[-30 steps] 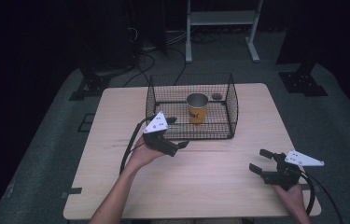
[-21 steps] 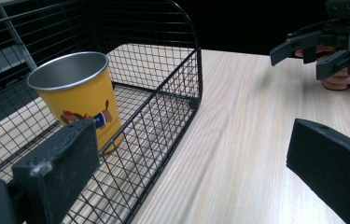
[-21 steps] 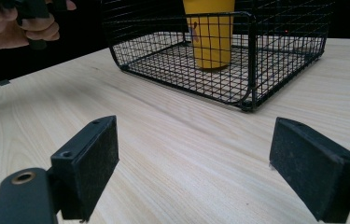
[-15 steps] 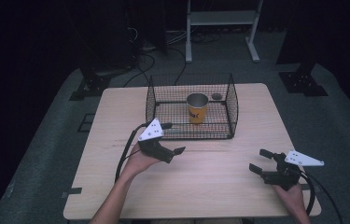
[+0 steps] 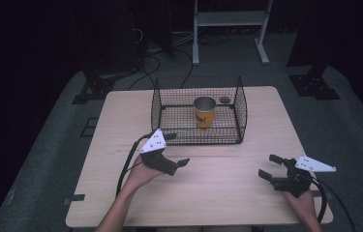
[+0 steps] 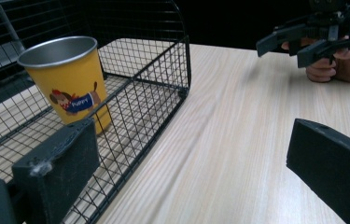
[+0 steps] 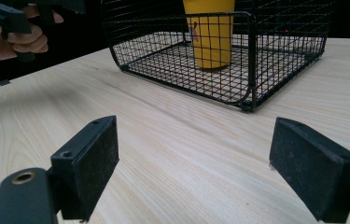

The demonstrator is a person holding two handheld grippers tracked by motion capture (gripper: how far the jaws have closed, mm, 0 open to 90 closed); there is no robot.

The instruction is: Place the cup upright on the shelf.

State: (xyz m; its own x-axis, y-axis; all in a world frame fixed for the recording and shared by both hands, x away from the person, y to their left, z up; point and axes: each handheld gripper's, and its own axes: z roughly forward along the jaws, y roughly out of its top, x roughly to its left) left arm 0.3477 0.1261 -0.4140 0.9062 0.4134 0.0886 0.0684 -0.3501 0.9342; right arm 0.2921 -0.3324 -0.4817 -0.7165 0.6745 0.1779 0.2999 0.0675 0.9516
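1. The left gripper [image 5: 176,151] has its jaws spread wide apart and grips nothing; it is held just in front of the wire basket [image 5: 241,108], near that basket's front left corner, and does not touch the mesh.
2. In the left gripper view one jaw stands before the basket's front wall and the other over bare table [image 6: 238,140], with open wood between them.
3. The right gripper [image 5: 272,166] is likewise wide open and empty, held low over the table well in front of the basket and off towards its right side.
4. In the right gripper view, bare tabletop lies between its jaws, and the basket stands farther off.
5. The basket holds a yellow cup [image 5: 204,112] with a metal rim, upright, about the middle of the basket floor.
6. A small dark round object [image 5: 224,100] lies inside the basket behind the cup, to its right; what it is cannot be told.
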